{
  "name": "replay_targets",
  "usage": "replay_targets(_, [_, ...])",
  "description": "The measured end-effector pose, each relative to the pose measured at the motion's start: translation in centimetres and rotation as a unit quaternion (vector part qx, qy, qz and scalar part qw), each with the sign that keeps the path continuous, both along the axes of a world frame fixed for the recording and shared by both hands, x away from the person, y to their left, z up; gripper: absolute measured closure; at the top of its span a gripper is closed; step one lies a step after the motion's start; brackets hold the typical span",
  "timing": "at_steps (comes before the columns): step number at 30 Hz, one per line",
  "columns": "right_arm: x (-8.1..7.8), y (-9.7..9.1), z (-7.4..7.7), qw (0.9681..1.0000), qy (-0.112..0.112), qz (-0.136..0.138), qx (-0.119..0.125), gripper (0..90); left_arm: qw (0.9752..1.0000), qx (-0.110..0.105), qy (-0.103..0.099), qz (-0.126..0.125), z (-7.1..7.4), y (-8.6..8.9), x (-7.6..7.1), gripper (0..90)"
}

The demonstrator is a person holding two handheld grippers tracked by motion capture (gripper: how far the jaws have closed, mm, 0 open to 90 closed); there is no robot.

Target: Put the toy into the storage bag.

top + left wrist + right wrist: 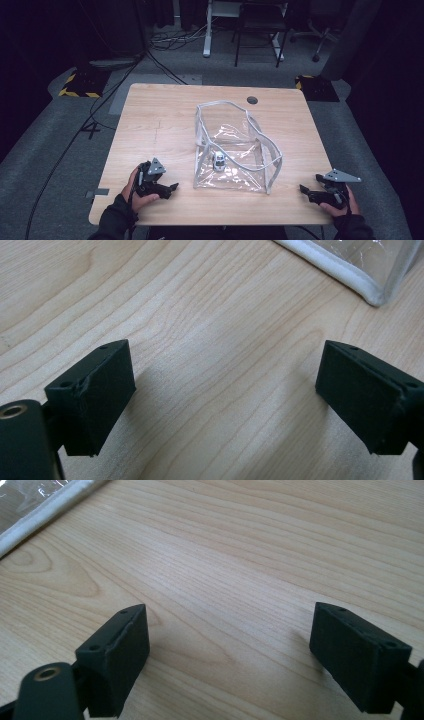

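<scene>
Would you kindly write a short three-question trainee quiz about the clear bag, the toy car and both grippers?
1. True or false: the toy car lies inside the clear bag.
2. The left gripper is: A open, B shut on the bag.
3. What does the right gripper have between its jaws?

Key: 1 true. 2 A. 3 Nothing; bare wooden table lies beneath.

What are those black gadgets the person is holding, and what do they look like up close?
Each hand holds a black two-jaw tool: the left gripper and right gripper. Each carries a grey three-cornered plate on top. The jaws end in blocky black pads with small screw holes. The person wears dark sleeves.
</scene>
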State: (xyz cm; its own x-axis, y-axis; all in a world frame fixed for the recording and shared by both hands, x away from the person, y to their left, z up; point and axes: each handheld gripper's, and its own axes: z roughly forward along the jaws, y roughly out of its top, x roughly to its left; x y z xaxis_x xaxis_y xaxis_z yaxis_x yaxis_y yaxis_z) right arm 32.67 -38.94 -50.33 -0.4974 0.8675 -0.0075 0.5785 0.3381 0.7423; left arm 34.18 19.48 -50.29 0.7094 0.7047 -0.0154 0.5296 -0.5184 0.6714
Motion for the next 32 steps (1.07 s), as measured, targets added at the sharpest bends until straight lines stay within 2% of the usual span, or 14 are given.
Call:
replay_targets(26, [0.0,-0.01,-0.01,1.0,0.0,0.0,0.001,16.6,1.0,0.002,-0.001,0.0,0.01,0.01,0.03,8.9])
replay_targets(32, [0.01,-0.06,0.0,1.0,0.0,0.001,0.0,16.9,1.0,0.001,0.004,-0.001,0.02,-0.02,0.06,8.4])
